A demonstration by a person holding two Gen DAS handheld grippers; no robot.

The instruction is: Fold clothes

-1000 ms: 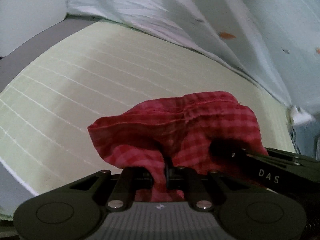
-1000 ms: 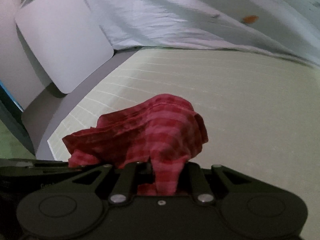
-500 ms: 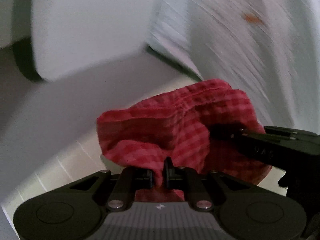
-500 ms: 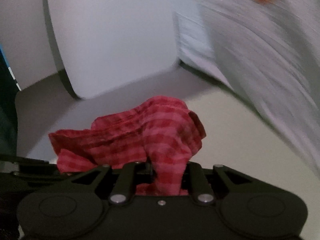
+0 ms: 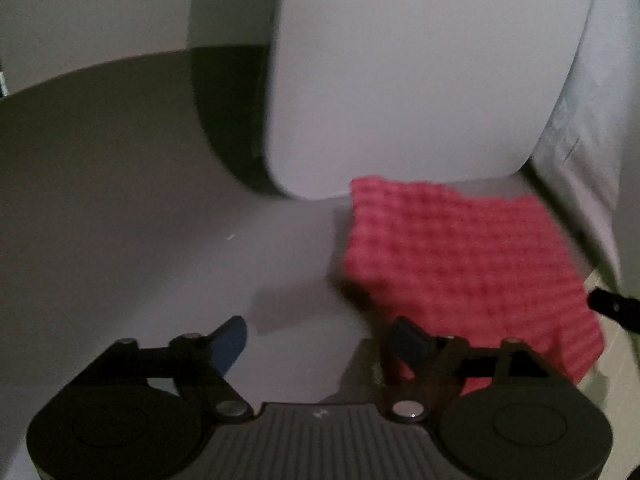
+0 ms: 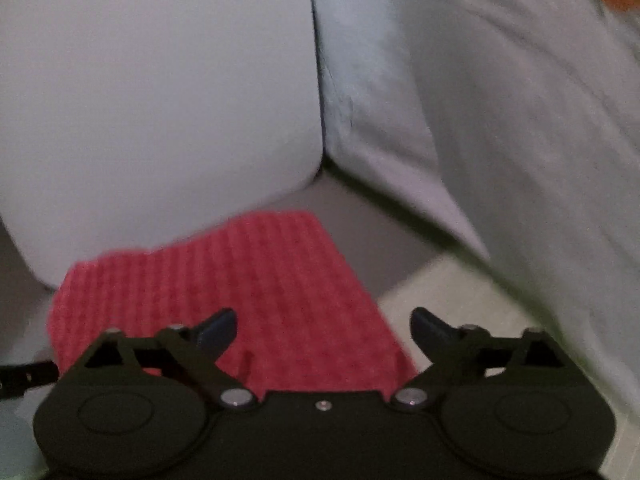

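Folded red-pink checked cloth [image 5: 460, 264] lying flat on grey surface [image 5: 120, 220], right up against white rounded panel [image 5: 400, 80]. Left gripper [image 5: 320, 336] fingers spread wide, holding nothing, cloth off to its right. Right gripper [image 6: 324, 326] fingers wide too, empty, hovering over cloth's near edge. Pale crumpled sheet [image 6: 500, 120] alongside.

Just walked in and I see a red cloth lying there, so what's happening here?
A person with two handheld grippers is folding clothes. The red checked cloth lies flat and folded by the white pillow. The left gripper and right gripper are both open and hold nothing.
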